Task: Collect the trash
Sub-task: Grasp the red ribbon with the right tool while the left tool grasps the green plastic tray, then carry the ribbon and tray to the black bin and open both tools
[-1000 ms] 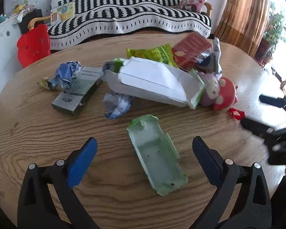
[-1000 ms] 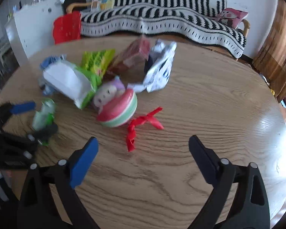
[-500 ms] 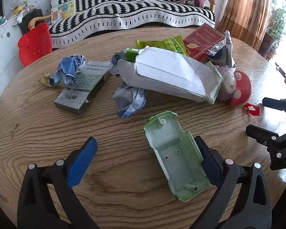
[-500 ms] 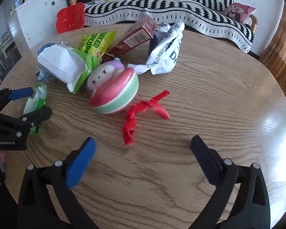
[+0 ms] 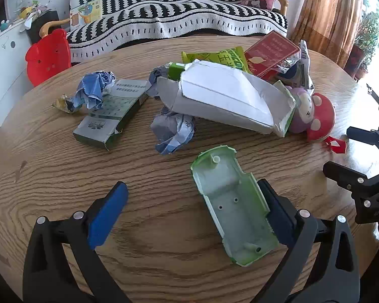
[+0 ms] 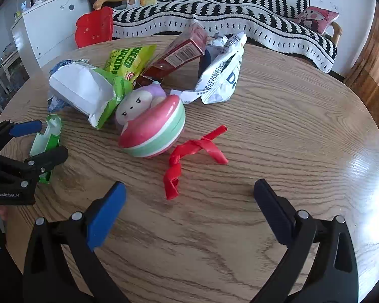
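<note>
On the round wooden table (image 6: 278, 116), the right gripper (image 6: 189, 199) has just finished spreading its jaws fully, holding nothing; a red ribbon scrap (image 6: 189, 154) lies just ahead. The left gripper (image 5: 192, 207), wide open too, has shifted left, its right finger now beside a green plastic tray (image 5: 230, 202), likely the next pickup.

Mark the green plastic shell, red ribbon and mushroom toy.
green plastic shell (image 5: 233, 207), left wrist view, inner floor.
red ribbon (image 6: 193, 149), right wrist view, middle knot.
mushroom toy (image 6: 152, 128), right wrist view, striped cap.
</note>
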Tool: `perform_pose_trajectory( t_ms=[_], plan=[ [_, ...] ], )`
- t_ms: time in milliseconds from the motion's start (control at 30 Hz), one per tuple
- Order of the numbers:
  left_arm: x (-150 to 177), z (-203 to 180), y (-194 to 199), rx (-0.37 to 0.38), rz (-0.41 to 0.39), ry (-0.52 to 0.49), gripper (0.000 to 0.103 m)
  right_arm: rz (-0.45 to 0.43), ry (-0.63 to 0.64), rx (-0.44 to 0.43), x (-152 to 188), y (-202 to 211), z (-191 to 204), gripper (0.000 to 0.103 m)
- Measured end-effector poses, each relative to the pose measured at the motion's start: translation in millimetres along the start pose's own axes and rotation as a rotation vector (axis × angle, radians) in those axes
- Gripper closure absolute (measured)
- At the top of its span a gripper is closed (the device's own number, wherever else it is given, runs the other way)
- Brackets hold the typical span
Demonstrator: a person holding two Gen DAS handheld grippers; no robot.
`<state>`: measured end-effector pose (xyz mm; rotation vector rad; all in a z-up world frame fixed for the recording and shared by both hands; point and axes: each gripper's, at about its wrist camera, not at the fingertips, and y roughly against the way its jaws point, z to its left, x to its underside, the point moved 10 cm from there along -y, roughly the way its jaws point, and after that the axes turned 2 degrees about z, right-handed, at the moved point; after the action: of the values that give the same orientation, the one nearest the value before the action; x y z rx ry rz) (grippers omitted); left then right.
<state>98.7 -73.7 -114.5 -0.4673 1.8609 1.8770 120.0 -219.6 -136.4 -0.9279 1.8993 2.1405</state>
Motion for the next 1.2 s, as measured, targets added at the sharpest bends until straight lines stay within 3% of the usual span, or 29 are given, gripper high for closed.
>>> perform_pose_trajectory(
  t_ms=[67, 133, 167, 200, 267, 400, 600, 1033, 1200],
  plan=[
    [1, 0, 2, 0.006, -0.002, 0.001, 0.008, 0.006, -0.002, -0.001, -1, 0, 1, 0.011],
    [-4, -4, 9, 0.012, -0.040, -0.020, 0.066, -0.018, 0.009, -0.010, -3, 6, 3, 0.044],
    [-4, -6, 10, 0.006, -0.036, -0.036, 0.067, -0.029, 0.014, -0.021, -5, 10, 5, 0.080],
    [-4, -9, 11, 0.033, -0.033, -0.022, 0.067, -0.028, 0.008, -0.031, -5, 10, 6, 0.091],
    [-3, -15, 12, 0.074, -0.031, -0.005, 0.067, -0.026, 0.004, -0.049, -5, 10, 8, 0.091],
    [-6, -20, 22, 0.065, -0.061, -0.017, 0.067, -0.034, 0.012, -0.044, -4, 14, 11, 0.092],
    [-8, -23, 32, 0.089, -0.082, 0.011, 0.067, -0.133, -0.064, -0.014, -17, 41, -8, 0.092],
    [3, -21, 33, 0.090, -0.066, 0.026, 0.067, -0.076, -0.028, -0.047, -3, 36, 9, 0.092],
    [-2, -24, 36, 0.109, -0.078, 0.044, 0.067, -0.095, -0.030, -0.046, -2, 42, 6, 0.092]
  ],
)
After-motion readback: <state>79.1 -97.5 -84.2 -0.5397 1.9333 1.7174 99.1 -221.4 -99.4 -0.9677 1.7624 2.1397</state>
